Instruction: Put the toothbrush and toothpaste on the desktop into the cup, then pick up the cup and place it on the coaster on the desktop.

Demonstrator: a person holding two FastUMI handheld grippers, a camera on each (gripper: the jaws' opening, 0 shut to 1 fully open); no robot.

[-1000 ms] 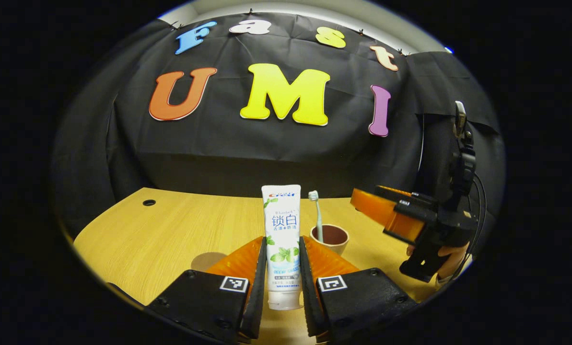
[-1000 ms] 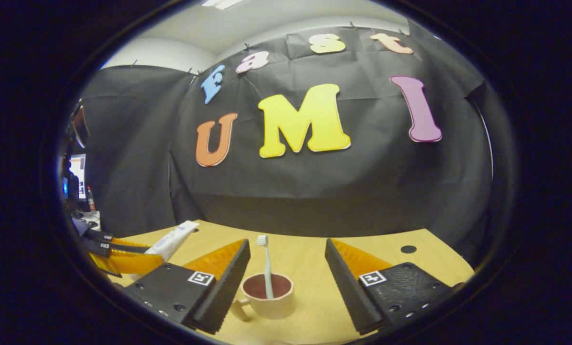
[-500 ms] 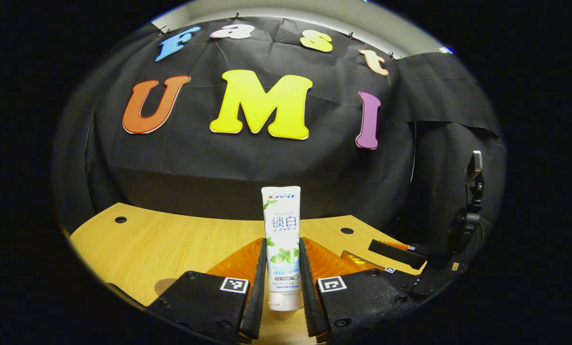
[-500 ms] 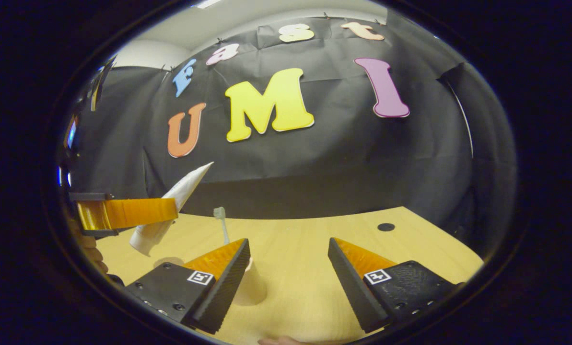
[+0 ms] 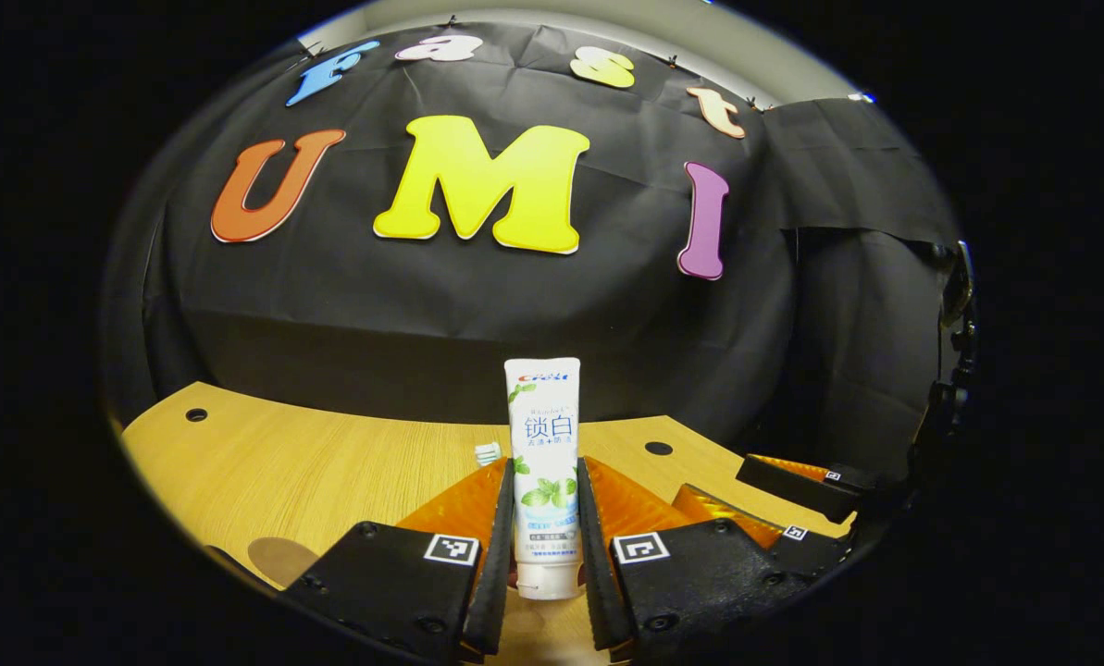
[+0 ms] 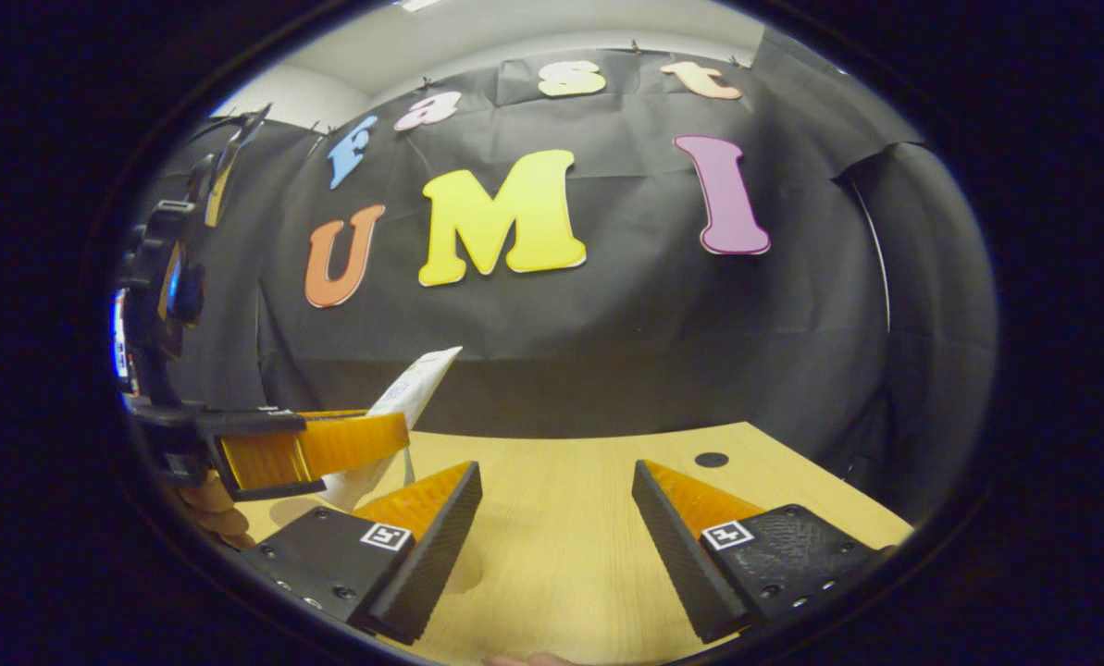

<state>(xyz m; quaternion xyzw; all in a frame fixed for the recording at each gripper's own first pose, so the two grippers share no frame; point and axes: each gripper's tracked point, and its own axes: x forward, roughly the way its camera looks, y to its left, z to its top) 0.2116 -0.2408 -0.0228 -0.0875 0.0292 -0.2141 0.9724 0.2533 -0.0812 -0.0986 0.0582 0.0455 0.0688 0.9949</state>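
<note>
Toothpaste sits pinched between both fingers of my left gripper, standing upright with its cap down and its flat crimped end up, raised clear of the tabletop. From the right gripper view I see the same tube tilted, poking up above the left gripper's orange fingers at the left side (a hand holding that gripper shows just beneath it).

My right gripper has its fingers spread wide apart with nothing between them, only bare wood of the tabletop. In the left gripper view it shows low at the right, near my left gripper's own right finger.

Just left of the tube in the left gripper view, the white bristle head of the toothbrush peeks above my left finger; I cannot tell what it stands in, since the finger hides what lies below. A brown round coaster lies flat on the tabletop at the lower left, well apart from the tube.
</note>
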